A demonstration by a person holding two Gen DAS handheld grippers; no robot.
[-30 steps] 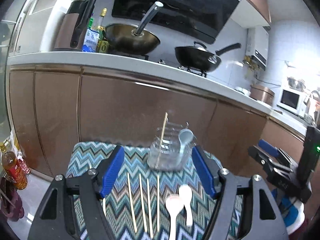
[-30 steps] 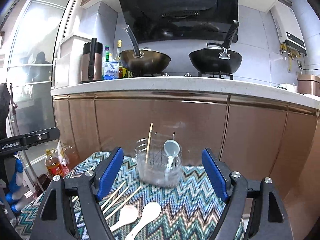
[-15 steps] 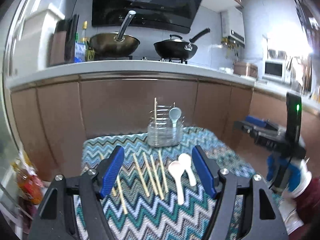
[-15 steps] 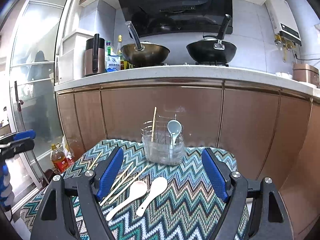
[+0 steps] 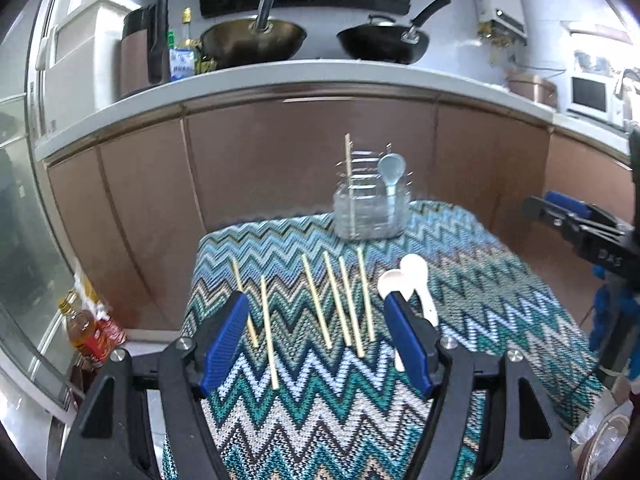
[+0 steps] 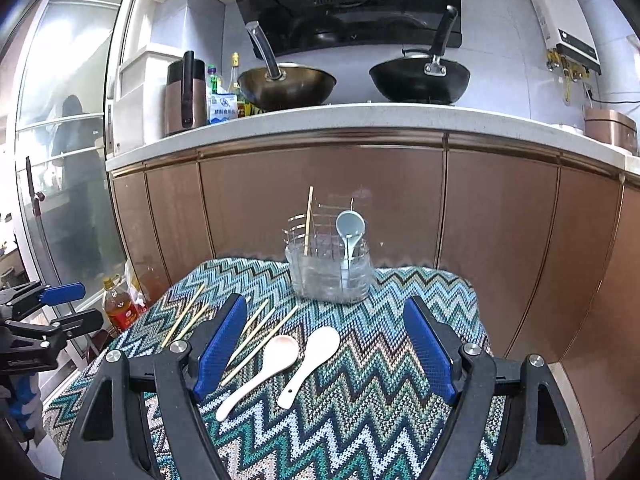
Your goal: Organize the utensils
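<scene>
A clear utensil holder stands at the far edge of the zigzag-cloth table. One chopstick and a grey-blue spoon stand in it. Several wooden chopsticks lie loose on the cloth, with two white spoons beside them. My left gripper is open and empty above the chopsticks. My right gripper is open and empty above the spoons.
Brown cabinets and a white counter with two woks stand behind the table. An oil bottle sits on the floor at the left. The other gripper shows at each view's edge.
Both grippers have pulled back and risen from the holder, so more of the cloth, chopsticks and spoons shows. Both stay open and empty.
</scene>
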